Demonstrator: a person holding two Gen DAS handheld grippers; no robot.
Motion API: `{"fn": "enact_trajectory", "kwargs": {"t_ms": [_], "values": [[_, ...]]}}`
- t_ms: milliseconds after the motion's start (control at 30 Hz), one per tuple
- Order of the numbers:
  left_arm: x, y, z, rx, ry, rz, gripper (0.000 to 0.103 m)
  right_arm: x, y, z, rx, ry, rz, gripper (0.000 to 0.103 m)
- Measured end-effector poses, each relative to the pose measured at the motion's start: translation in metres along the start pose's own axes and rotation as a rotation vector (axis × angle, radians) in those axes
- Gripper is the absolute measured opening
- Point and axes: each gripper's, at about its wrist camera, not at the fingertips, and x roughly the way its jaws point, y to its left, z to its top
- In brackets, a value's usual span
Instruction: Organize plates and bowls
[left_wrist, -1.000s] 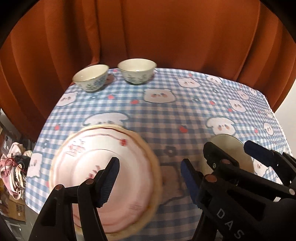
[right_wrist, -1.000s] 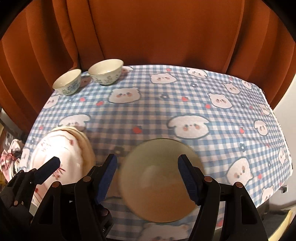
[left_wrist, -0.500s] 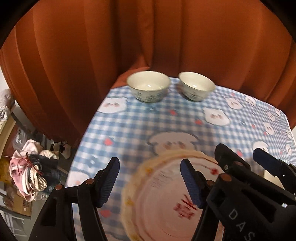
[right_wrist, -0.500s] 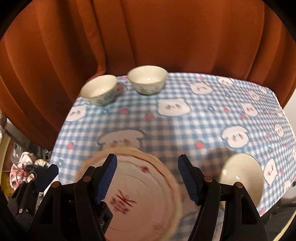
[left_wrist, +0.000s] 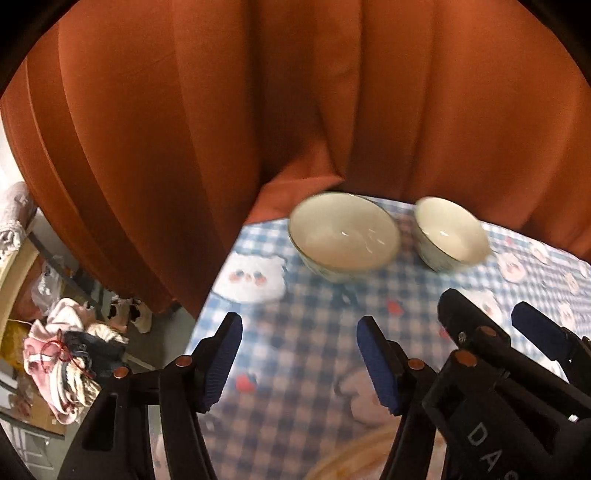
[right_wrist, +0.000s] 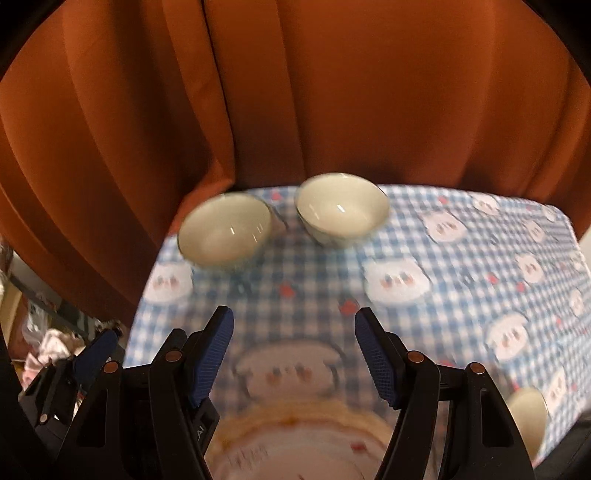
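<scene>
Two cream bowls stand side by side at the table's far left corner: a left bowl (left_wrist: 343, 238) (right_wrist: 225, 229) and a right bowl (left_wrist: 450, 234) (right_wrist: 341, 208). A pink-and-white plate with a tan rim (right_wrist: 295, 446) lies under the right gripper; its edge shows in the left wrist view (left_wrist: 362, 458). A small cream plate (right_wrist: 526, 417) lies at the near right. My left gripper (left_wrist: 299, 363) is open and empty, short of the left bowl. My right gripper (right_wrist: 293, 356) is open and empty, above the pink plate, also visible in the left wrist view (left_wrist: 491, 325).
The table has a blue checked cloth with bear faces (right_wrist: 461, 266). An orange curtain (left_wrist: 295, 110) hangs close behind the bowls. The table's left edge drops to a floor with bundled clothes (left_wrist: 62, 362).
Both grippers moved forward and left toward the two bowls. The bowls look bigger and nearer. The pink plate slid down to the bottom of both views; the small plate moved to the right edge.
</scene>
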Motion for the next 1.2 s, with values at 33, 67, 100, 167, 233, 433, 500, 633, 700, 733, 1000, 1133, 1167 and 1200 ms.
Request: {"fn": "enact_trajectory", "kwargs": {"t_ms": [33,67,100,167,233,433,500,633,700,733,1000,1133,1167,1200], "values": [[0.006,-0.001,0.008,0.003,-0.003,0.009,0.061,0.008,0.002,0.007,-0.001,0.003,0.012,0.071],[0.012,-0.002,0.015,0.011,-0.005,0.018,0.061,0.018,0.003,0.017,0.009,0.008,0.014,0.071],[0.019,-0.003,0.023,0.02,-0.009,0.032,0.061,0.025,0.004,0.024,0.018,0.007,0.024,0.071],[0.032,-0.003,0.034,0.026,-0.006,0.042,0.06,0.041,0.004,0.037,0.033,0.006,0.042,0.07],[0.045,-0.002,0.041,0.026,-0.001,0.047,0.057,0.055,0.006,0.047,0.034,0.008,0.05,0.065],[0.082,-0.005,0.058,0.034,0.026,0.05,0.056,0.101,0.011,0.071,0.022,0.055,0.052,0.057],[0.092,-0.006,0.062,0.035,0.032,0.052,0.055,0.114,0.012,0.075,0.024,0.061,0.054,0.057],[0.108,-0.007,0.067,0.028,0.042,0.069,0.054,0.136,0.015,0.083,0.019,0.074,0.056,0.056],[0.114,-0.006,0.069,0.024,0.048,0.076,0.054,0.147,0.016,0.086,0.017,0.081,0.055,0.053],[0.119,-0.005,0.069,0.019,0.054,0.072,0.054,0.153,0.017,0.087,0.016,0.09,0.056,0.052],[0.142,-0.006,0.067,0.02,0.089,0.061,0.038,0.183,0.022,0.089,-0.016,0.127,0.059,0.029],[0.145,-0.006,0.067,0.026,0.088,0.037,0.023,0.191,0.021,0.087,-0.037,0.136,0.053,0.023],[0.146,-0.005,0.067,0.021,0.09,0.027,0.021,0.191,0.021,0.087,-0.037,0.138,0.06,0.019],[0.145,-0.005,0.067,0.019,0.094,0.027,0.02,0.192,0.021,0.088,-0.037,0.141,0.065,0.017]]}}
